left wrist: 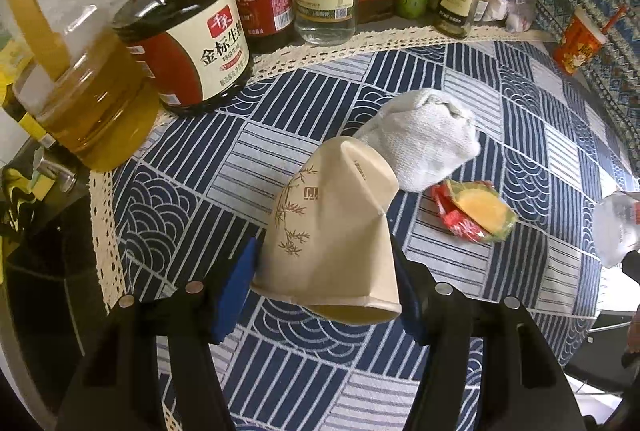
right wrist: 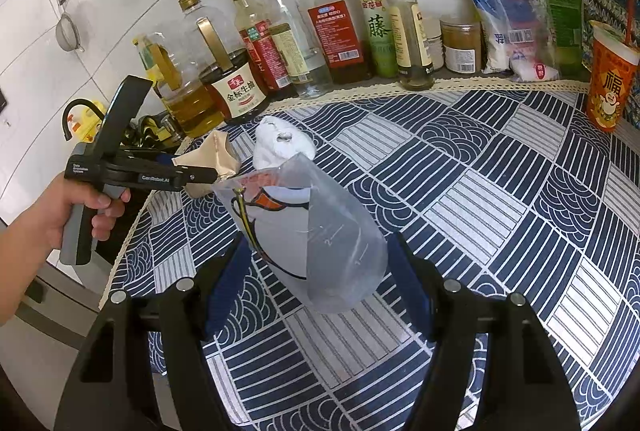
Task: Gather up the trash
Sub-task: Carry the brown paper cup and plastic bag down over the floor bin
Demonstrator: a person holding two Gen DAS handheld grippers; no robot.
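A crushed tan paper cup (left wrist: 332, 243) with a bamboo print sits between the blue pads of my left gripper (left wrist: 324, 265), which is shut on it just above the patterned tablecloth (left wrist: 500, 119). Beyond it lie a crumpled white tissue (left wrist: 424, 139) and a red and yellow wrapper (left wrist: 476, 217). My right gripper (right wrist: 318, 263) is shut on a clear plastic bag (right wrist: 328, 251), held upright with its mouth towards the cup. In the right wrist view a hand (right wrist: 80, 207) holds the left gripper (right wrist: 212, 173), with the paper cup (right wrist: 218, 151) beside the white tissue (right wrist: 280, 143).
A row of sauce and oil bottles (right wrist: 340, 31) lines the back of the table, with food packets (right wrist: 516, 27) to their right. An orange paper cup with a straw (right wrist: 612, 79) stands at the far right. The lace table edge (left wrist: 102, 231) drops off on the left.
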